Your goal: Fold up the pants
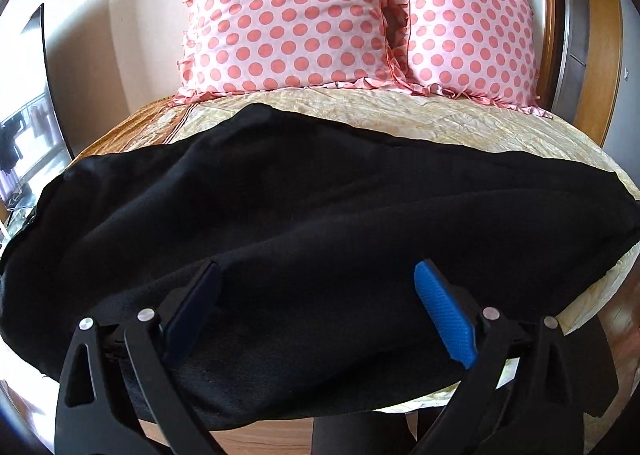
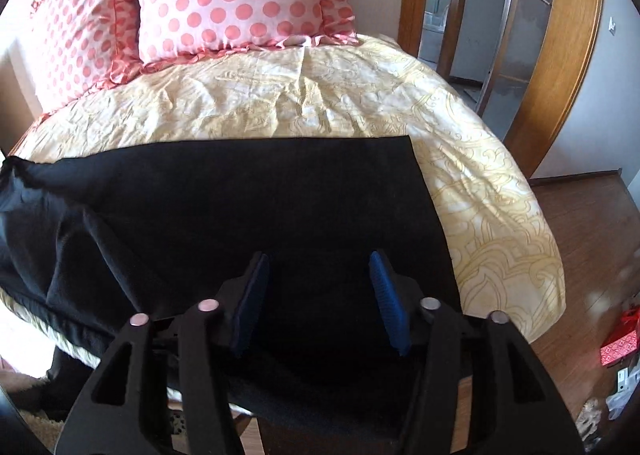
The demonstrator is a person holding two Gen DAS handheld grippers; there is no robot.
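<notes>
The black, soft-knit pants [image 1: 320,191] lie stretched across the near part of the bed, on the pale yellow patterned bedspread [image 2: 340,95], their long axis running left to right, crosswise to both grippers, which point away toward the two pink polka-dot ruffled pillows [image 1: 288,19] at the far end. Over on the right, the cloth ends in a clean, straight edge, and the right gripper [image 2: 322,279] hangs right above that end, blue pads apart, nothing pinched between them, only dark fabric lying beneath the gap. The left gripper [image 1: 320,291] sits over the broader, more rumpled stretch farther left, its jaws spread very wide and empty too, the near hem of the pants draping just under it at the bed's edge. So each hand is over its own half, and the near long edge is the closest thing to both. My guess: the next move is a pinch on that near edge and a carry toward the pillows, or an end-to-end fold along the length; which one, I can't tell yet.
</notes>
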